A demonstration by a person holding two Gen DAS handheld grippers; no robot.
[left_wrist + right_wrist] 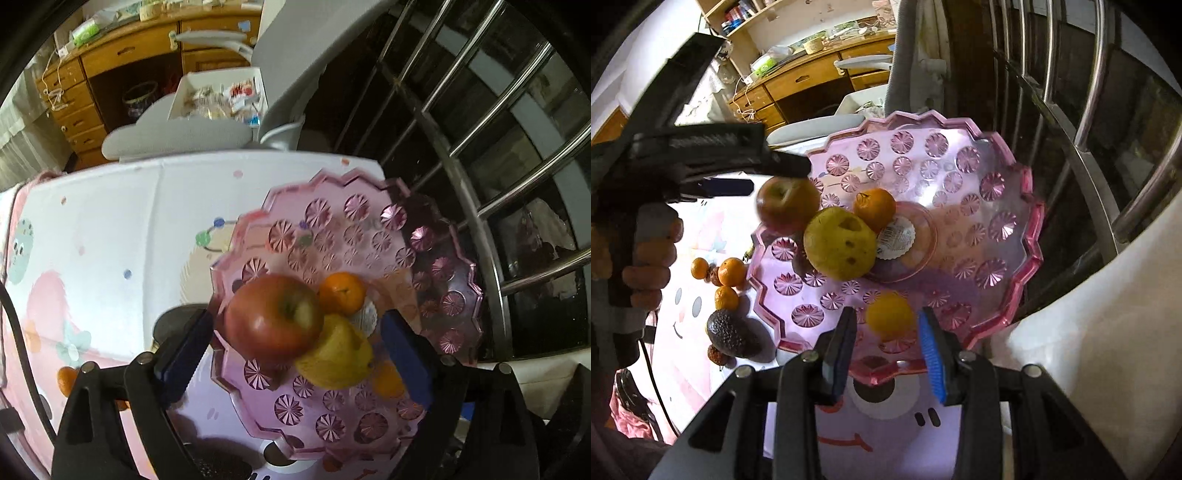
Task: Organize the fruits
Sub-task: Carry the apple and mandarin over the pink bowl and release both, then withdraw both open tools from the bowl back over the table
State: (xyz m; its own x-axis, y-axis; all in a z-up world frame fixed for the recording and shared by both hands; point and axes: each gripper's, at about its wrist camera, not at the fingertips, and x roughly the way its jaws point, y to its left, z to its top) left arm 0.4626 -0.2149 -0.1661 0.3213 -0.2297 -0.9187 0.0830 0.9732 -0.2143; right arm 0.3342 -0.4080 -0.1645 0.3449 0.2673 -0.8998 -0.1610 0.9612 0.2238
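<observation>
Hovering wide-spread over the pink dish (458,266), left gripper (295,343) straddles the apple (273,317).

A: Which things can't be seen whole?

B: From the left wrist, the apple (274,318) covers one side of the pear (337,353), and a small orange (386,378) is a blur, half behind the gripper finger (406,360). Another orange (66,380) on the table is cut off by the gripper frame.

A: And from the right wrist?

B: The label (898,233) in the pink plate (1015,206) is too small to read. The small orange (889,315) between the fingers is blurred. The apple's top sits behind the left gripper (757,173).
</observation>
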